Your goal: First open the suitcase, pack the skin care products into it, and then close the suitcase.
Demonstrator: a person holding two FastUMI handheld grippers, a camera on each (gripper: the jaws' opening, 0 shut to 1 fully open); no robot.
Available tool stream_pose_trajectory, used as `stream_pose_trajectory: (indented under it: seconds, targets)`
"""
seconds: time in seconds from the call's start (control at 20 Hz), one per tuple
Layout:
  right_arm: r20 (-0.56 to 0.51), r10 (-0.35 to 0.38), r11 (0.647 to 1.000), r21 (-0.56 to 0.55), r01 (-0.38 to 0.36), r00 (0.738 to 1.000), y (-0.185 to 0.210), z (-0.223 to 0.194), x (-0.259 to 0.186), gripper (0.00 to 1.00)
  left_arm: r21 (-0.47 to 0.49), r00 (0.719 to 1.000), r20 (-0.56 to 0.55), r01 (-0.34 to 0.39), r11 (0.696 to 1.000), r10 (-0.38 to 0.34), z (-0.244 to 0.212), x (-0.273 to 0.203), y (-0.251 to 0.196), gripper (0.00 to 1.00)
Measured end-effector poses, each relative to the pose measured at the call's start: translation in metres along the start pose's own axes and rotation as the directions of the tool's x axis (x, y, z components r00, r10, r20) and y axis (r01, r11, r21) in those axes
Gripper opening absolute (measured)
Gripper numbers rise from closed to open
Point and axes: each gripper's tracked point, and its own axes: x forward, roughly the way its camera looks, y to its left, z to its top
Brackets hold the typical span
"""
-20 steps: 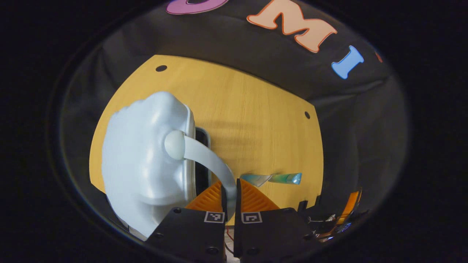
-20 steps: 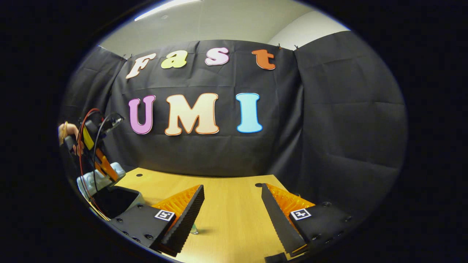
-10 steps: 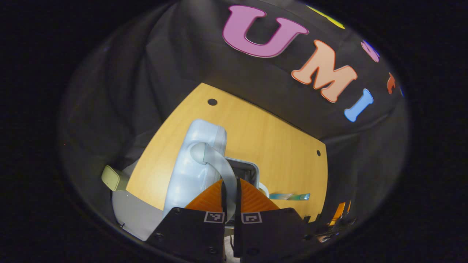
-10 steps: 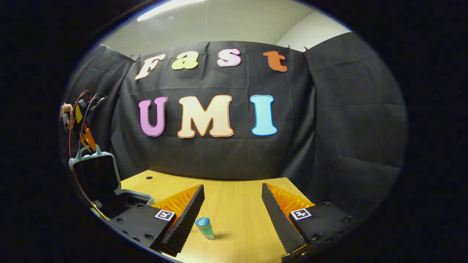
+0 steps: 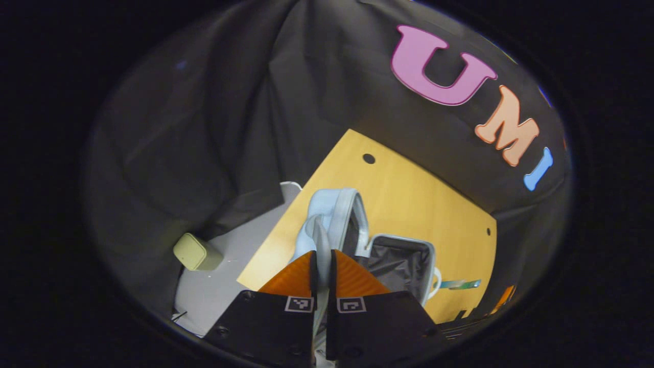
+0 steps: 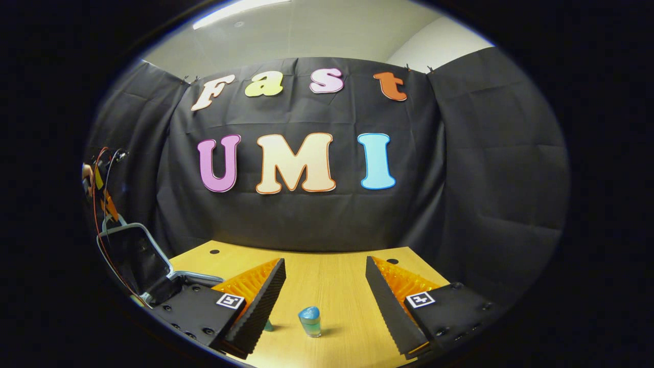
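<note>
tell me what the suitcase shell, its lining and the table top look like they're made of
Suitcase: the pale blue shell looks like smooth moulded hard plastic, with soft highlights on its rounded edge. Lining: dark grey, matte and creased, so probably thin woven fabric. Table: yellowish, with fine straight grain lines and a flat low sheen, likely wood or a wood-look laminate; the pictures cannot settle which.

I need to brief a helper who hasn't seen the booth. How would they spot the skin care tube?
On the wooden table, right of the open pale blue suitcase, lies a small tube. It is translucent blue-green.
</note>
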Motion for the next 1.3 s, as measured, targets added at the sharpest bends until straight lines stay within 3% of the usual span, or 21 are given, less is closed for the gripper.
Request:
stream_pose_trajectory:
  seconds: [0.25,0.65,0.8,1.05,1.1,1.3]
  targets:
    - [-0.012,-0.021,1.0,0.02,0.021,1.0,0.016,0.003,-0.003,0.98,-0.09,0.999,-0.049,-0.018,0.996,0.014,-0.007,0.02,0.034,0.02]
    - [-0.028,-0.07,0.995,0.062,0.072,0.997,0.025,0.002,-0.005,0.98,-0.121,0.987,-0.157,-0.049,0.991,0.03,-0.035,0.053,0.077,0.02]
    - [-0.051,-0.073,0.996,0.042,0.076,0.996,0.028,-0.004,-0.002,1.0,-0.159,0.987,-0.16,-0.026,0.987,0.0,-0.039,0.068,0.083,0.02]
    - [-0.079,-0.079,0.996,0.031,0.082,0.994,0.033,-0.016,0.003,0.99,-0.203,0.986,-0.169,-0.038,0.978,0.003,-0.049,0.082,0.094,0.12]
    - [-0.085,-0.078,0.996,0.032,0.081,0.993,0.033,-0.019,0.005,0.99,-0.191,0.987,-0.159,-0.056,0.98,0.025,-0.045,0.082,0.1,0.16]
    - [-0.117,-0.085,0.996,0.026,0.088,0.989,0.029,-0.036,0.01,0.99,-0.126,0.992,-0.109,-0.074,0.989,0.06,-0.043,0.081,0.097,1.0]
